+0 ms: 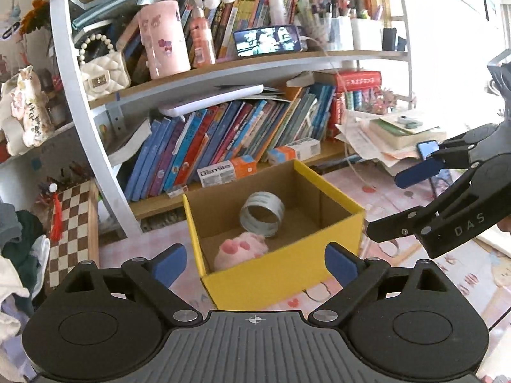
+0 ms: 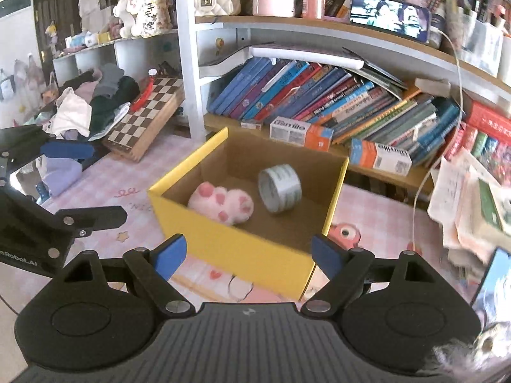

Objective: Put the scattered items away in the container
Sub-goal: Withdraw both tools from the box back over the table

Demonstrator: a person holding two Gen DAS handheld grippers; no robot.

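- Yellow box [image 1: 274,274], open top, cardboard inside, sits on pink patterned mat [image 2: 105,191] in front of bookshelf [image 1: 223,73].
- Inside box: tape roll [image 1: 262,214] lying on its side toward the back; pink paw plush [image 1: 241,250] just beside it, nearer the front wall, pads facing up. Can't tell if the two touch.
- Left gripper [image 1: 255,263]: fingers spread wide, blue pads [image 1: 171,265] either side of box front, nothing held. Sits in front of the box, not touching it as far as visible.
- Right gripper [image 2: 247,257]: also wide open, empty, blue pads [image 2: 169,255] apart at box's near corner. In left wrist view it shows at the right, above mat, fingers parted.
- Near box on lower shelf: 2 white/orange cartons [image 2: 300,132], row of leaning books [image 2: 319,99].
- Chessboard [image 2: 147,118] leans w/ clothes pile [image 2: 86,102] at mat's left edge.
- Phone [image 1: 268,40] w/ lit screen on upper shelf; paper stack [image 1: 389,137] right of box.
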